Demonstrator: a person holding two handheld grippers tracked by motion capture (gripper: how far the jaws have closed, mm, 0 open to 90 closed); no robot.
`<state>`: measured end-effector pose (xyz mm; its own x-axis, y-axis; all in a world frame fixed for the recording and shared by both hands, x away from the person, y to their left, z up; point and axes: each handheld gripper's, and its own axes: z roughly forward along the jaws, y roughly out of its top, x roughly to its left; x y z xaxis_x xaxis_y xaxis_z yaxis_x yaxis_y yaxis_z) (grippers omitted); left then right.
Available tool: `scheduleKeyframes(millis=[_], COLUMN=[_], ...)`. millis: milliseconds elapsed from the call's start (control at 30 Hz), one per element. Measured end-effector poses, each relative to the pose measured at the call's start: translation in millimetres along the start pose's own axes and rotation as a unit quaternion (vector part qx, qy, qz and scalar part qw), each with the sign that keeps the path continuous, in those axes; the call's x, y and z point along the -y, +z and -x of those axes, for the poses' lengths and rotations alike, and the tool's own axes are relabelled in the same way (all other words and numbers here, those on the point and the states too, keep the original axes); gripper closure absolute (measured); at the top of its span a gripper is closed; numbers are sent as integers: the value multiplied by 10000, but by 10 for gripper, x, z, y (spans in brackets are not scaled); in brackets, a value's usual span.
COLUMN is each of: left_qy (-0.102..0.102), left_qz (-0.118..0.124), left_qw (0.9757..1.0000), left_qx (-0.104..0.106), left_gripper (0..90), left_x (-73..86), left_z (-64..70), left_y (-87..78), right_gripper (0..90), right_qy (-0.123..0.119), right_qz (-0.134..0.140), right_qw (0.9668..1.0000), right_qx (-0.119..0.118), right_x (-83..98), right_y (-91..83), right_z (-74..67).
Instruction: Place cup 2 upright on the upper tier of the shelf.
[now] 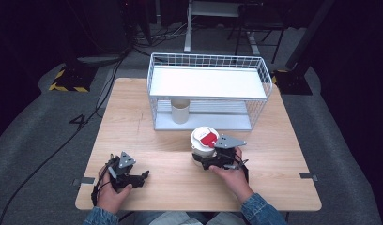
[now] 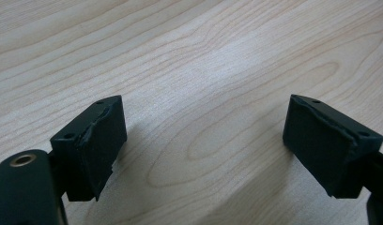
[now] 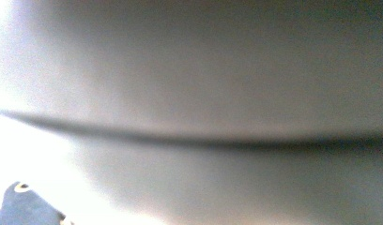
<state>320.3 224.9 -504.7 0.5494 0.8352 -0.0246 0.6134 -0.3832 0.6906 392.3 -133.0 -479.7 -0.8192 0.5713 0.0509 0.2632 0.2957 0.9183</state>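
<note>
Nearest the person, the left gripper (image 1: 143,176) lies low over the wooden table (image 1: 147,140), well to the left of the white tub (image 1: 204,143) and nearer the front edge. The left gripper view looks along its two black jaws, which stand wide apart with bare wood grain between them and nothing in their hold; the high view is too small to show that gap. A little farther in, the right gripper (image 1: 201,158) is pressed up against the near side of the white tub, which stands on the table just in front of the wire rack (image 1: 207,89) and carries a red patch on its lid. From above, the hand and gripper body hide the jaws, so whether they are clamped on the tub cannot be told there. The right gripper view brings only a blurred pale curved wall (image 3: 203,93) with a dark line across it, very close to the lens, and no pads. Beyond the tub, a beige cup (image 1: 180,110) stands on the rack's lower shelf, under its white upper tray.
</note>
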Motion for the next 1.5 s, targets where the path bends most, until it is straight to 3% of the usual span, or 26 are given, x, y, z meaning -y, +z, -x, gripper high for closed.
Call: scheduleKeyframes(millis=[100, 900, 1500], left_qy=[1, 8, 0], left_qz=[0, -6, 3], left_qw=[10000, 10000, 10000], left_qx=[0, -2, -20], left_gripper=[144, 144, 144], left_x=[0, -12, -28], left_z=[0, -3, -9], left_y=[0, 9, 25], right_gripper=[130, 131, 131], right_qy=[86, 82, 164], right_qz=[29, 100, 77], right_qw=[10000, 9999, 9996], right_qx=[3, 75, 220], right_x=[-47, -604, -1046], right_y=[-35, -289, -455], right_z=[7, 31, 133])
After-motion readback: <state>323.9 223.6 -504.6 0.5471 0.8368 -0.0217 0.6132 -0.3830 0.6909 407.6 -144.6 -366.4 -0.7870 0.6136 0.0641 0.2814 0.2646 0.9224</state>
